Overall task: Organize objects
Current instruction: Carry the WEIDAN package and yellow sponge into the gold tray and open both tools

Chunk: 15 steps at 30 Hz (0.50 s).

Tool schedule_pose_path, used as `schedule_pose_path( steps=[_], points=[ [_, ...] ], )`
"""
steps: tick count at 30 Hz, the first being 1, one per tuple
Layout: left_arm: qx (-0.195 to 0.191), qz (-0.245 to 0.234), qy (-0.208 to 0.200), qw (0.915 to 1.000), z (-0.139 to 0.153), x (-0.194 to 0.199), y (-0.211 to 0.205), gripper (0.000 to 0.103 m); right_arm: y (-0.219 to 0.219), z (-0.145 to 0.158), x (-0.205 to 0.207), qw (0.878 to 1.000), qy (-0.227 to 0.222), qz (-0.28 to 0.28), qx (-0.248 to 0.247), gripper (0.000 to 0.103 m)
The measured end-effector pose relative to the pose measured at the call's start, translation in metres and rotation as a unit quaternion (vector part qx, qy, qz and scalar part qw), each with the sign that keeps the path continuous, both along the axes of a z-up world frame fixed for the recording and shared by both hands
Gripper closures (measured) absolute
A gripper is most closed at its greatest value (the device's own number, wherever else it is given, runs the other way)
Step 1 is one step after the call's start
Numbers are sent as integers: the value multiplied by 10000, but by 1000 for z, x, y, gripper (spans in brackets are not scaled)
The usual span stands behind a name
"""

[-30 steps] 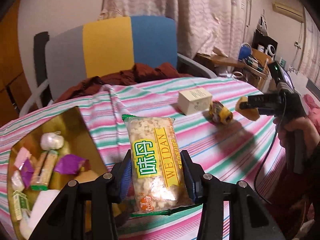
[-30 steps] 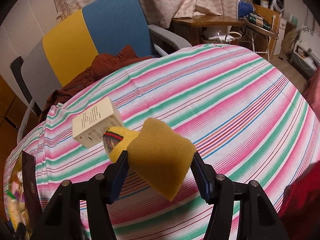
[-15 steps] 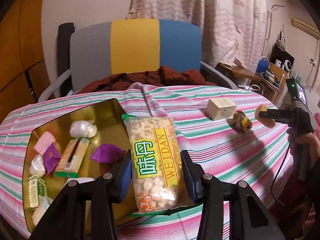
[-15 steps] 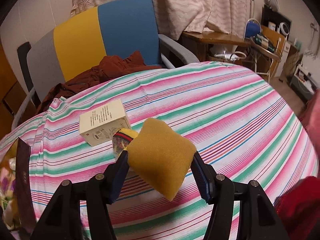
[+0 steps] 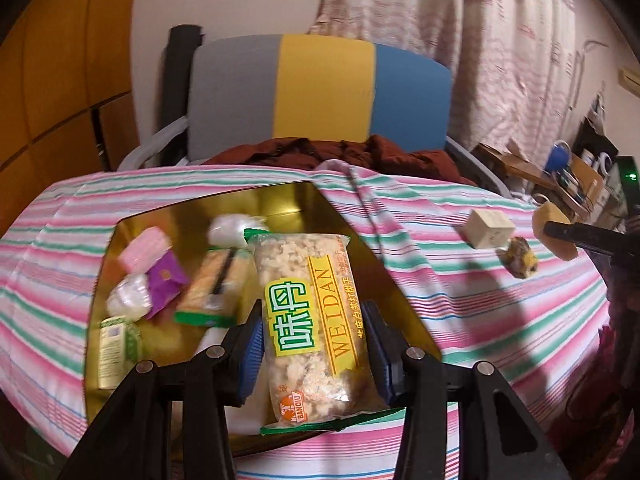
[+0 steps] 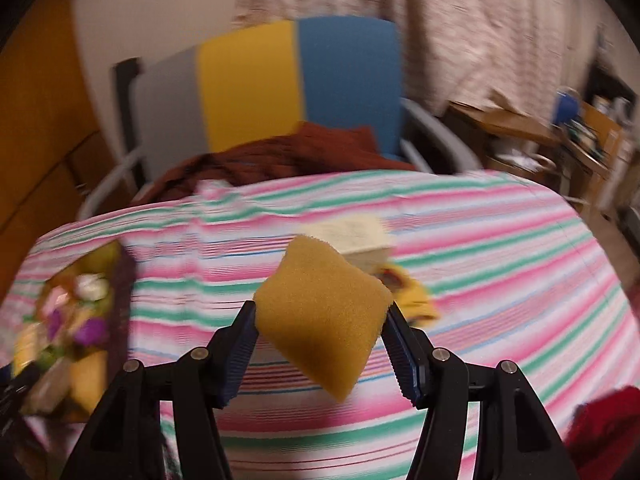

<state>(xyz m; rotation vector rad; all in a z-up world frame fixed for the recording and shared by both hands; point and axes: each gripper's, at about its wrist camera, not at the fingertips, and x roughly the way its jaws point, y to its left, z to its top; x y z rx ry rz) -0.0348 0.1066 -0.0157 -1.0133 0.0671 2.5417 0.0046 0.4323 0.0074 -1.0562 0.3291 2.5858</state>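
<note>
My left gripper (image 5: 314, 346) is shut on a clear snack bag (image 5: 310, 308) with a yellow and green label, held above the right part of a gold tray (image 5: 304, 200). The tray holds several small packets, among them a pink one (image 5: 146, 248) and a purple one (image 5: 164, 282). My right gripper (image 6: 320, 338) is shut on a yellow sponge (image 6: 324, 308), above the striped tablecloth (image 6: 500, 248). In the left wrist view that sponge (image 5: 554, 236) shows at the far right. A cream box (image 5: 490, 228) and a small yellow packet (image 5: 520, 260) lie on the cloth.
A grey, yellow and blue chair (image 5: 320, 92) with a dark red garment (image 5: 340, 152) stands behind the table. A cluttered desk (image 5: 568, 180) is at the far right. In the right wrist view the tray (image 6: 68, 320) sits at the left, blurred.
Both grippers have swung left. The tray has come under the snack bag in the left view and entered the right view. Both keep hold of their objects.
</note>
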Motion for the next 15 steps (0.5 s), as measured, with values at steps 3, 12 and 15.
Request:
schedule_pose_path(
  steps=[3, 12, 15],
  points=[
    [52, 238, -33, 9997, 0, -4, -20, 57, -43, 7, -11, 9982, 136, 569, -137, 41],
    [142, 913, -112, 9957, -1, -13, -78, 57, -159, 2, -49, 9770, 152, 2040, -599, 41],
    [165, 1009, -151, 9946, -4, -15, -87, 57, -182, -7, -71, 9714, 27, 2268, -700, 41]
  ],
)
